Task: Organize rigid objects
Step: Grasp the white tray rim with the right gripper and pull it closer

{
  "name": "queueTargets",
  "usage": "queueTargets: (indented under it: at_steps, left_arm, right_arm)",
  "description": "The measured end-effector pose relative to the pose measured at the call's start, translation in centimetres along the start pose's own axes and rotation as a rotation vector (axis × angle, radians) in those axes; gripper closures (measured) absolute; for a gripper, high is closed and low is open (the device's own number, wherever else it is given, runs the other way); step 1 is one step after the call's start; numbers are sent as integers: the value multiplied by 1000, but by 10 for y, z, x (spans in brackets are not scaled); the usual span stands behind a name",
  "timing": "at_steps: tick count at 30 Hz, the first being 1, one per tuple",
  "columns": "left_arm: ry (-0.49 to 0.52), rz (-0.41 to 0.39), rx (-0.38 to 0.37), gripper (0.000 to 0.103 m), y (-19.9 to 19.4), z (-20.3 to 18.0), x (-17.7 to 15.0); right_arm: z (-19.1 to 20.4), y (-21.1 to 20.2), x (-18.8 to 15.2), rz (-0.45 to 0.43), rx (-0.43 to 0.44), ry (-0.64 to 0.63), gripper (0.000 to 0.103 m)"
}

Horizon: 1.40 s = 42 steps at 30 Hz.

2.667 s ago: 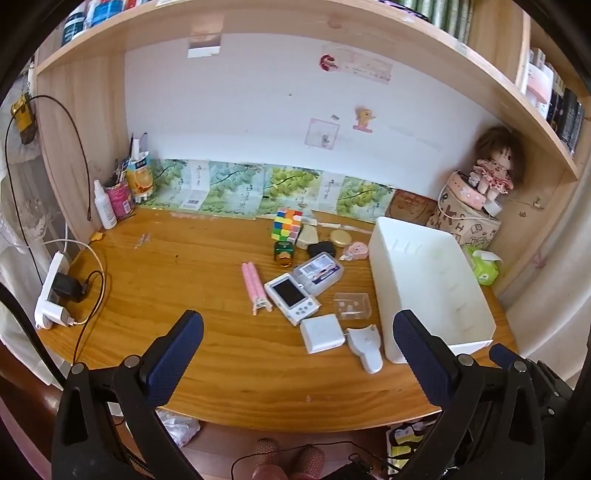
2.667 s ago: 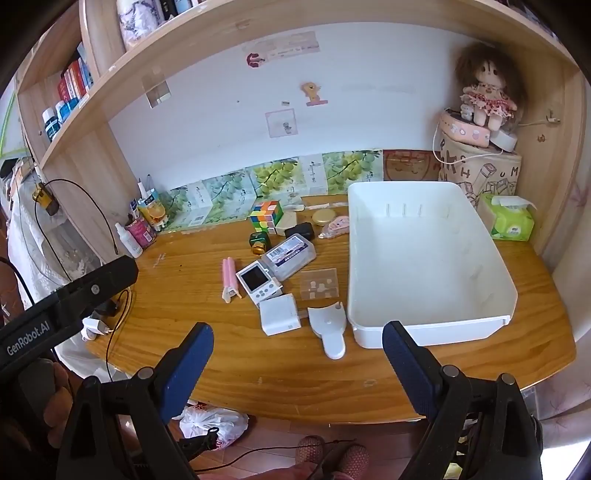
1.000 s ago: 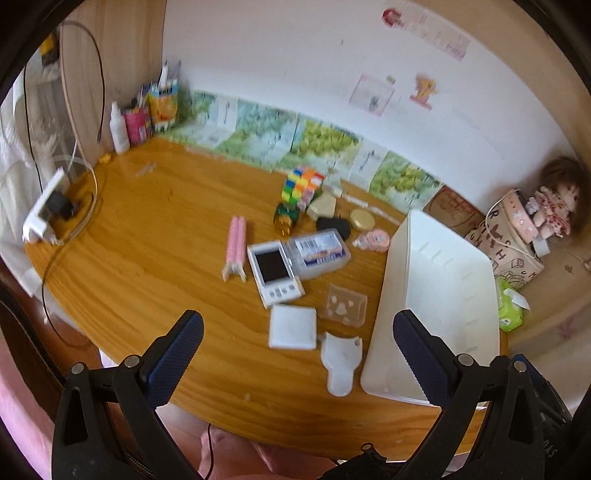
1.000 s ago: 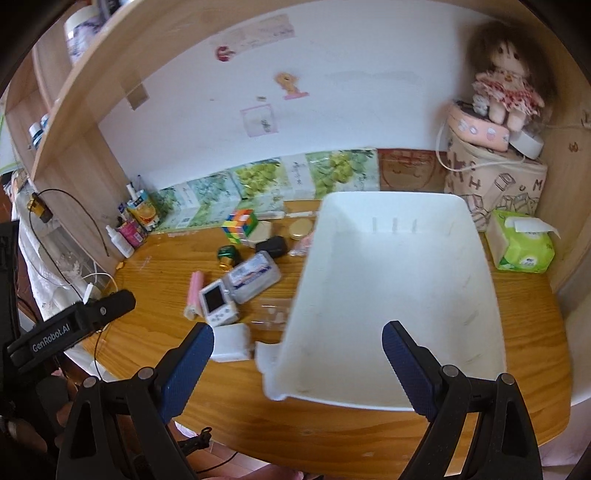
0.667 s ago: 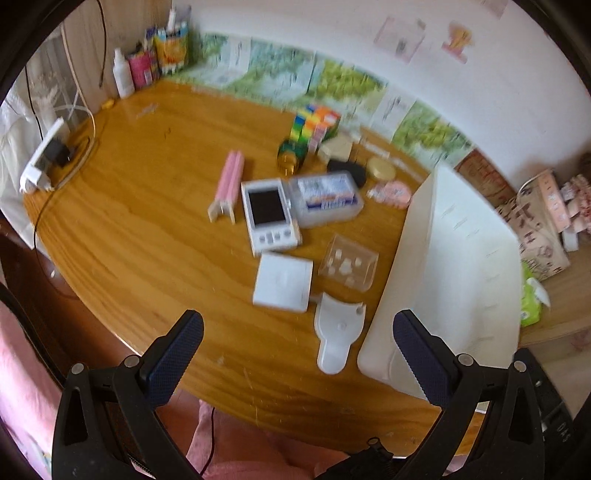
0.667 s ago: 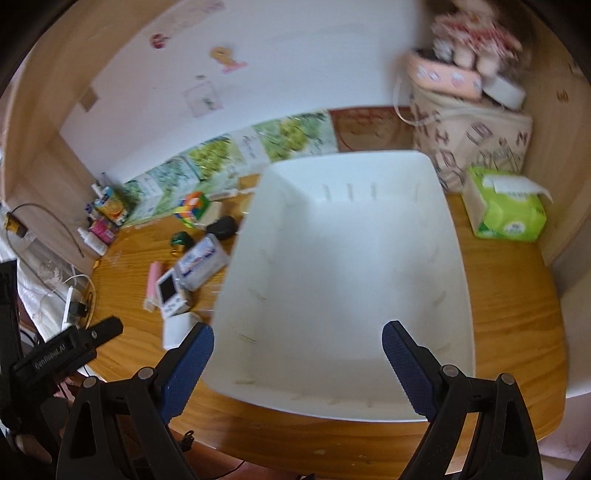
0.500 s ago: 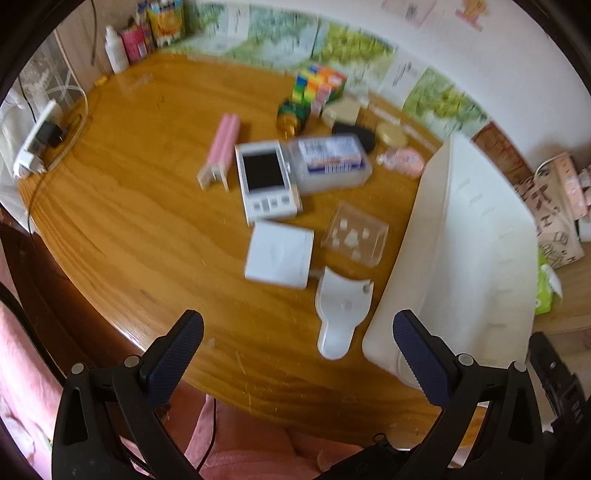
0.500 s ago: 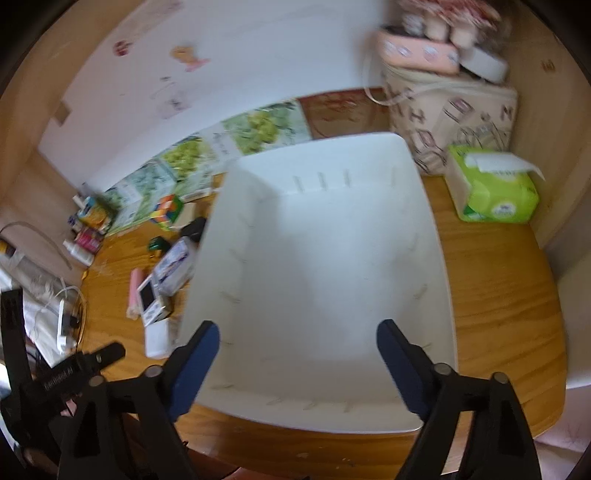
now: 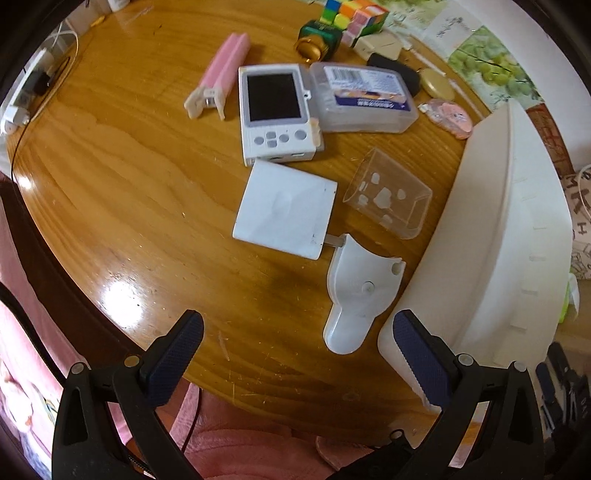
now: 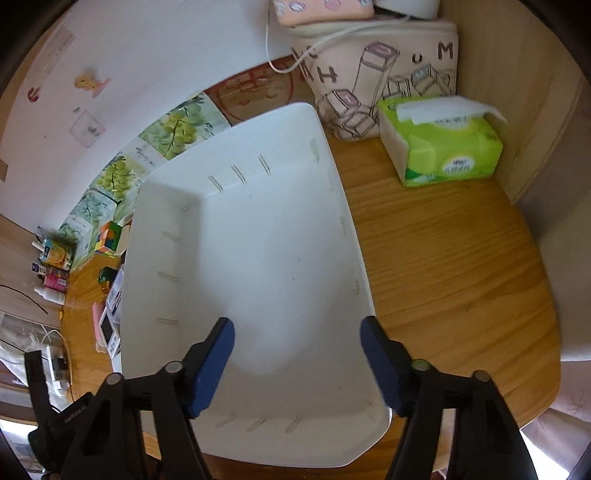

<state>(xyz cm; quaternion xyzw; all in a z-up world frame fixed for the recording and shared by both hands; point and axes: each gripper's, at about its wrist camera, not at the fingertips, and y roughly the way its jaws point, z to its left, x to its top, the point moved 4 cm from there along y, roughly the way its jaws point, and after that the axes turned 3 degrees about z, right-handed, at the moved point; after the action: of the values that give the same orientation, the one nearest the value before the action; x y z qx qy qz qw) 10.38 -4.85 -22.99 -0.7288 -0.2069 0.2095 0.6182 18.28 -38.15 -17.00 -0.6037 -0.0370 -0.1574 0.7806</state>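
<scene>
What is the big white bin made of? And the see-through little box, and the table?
The bin looks like smooth matte white plastic: thin moulded walls with small ribs. The clear box seems to be hard transparent plastic, since the wood shows through it; glass is unlikely but possible. The table looks like varnished wood, with visible grain and glossy glare spots.

Home, looks like bedroom study nook. Wooden table [image 9: 122, 177] set in wood-panel alcove, white wall behind with small stickers [image 10: 90, 82] and grape-print boxes [image 10: 177, 129]. Personal clutter: puzzle cube [image 9: 354, 14], handheld game console [image 9: 275, 114], pink clip [image 9: 219, 74], tissue pack [image 10: 443, 144], printed fabric bag [image 10: 384, 74], power strip [image 9: 22, 96] at table edge. Nothing lab or shop-like.
</scene>
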Motion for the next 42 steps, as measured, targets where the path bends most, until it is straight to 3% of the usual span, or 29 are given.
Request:
queueTargets:
  at_steps: [14,19,24,30,38,42]
  left_arm:
    - [-116,140,-59,1,25,-8,4]
    - [-139,163,-63,1,33,-14,8]
    - [-156,170,-62,1,47,-17,20]
    - [-177,169,-77,1,56,-21,29]
    - [-208,167,-85,2,67,-25,35]
    - [-210,161,-84,2,69,-19,37]
  right_arm:
    - [-6,-2,8,82,32,12,40]
    - [-9,-8,14,71,11,0,40]
    - [-31,3,16,105,-46,71,40]
    - [-51,23,13,186,-36,158,40]
    - [-57,44,9,284,-13,170,80]
    - [-58,49,7,307,-18,159,90]
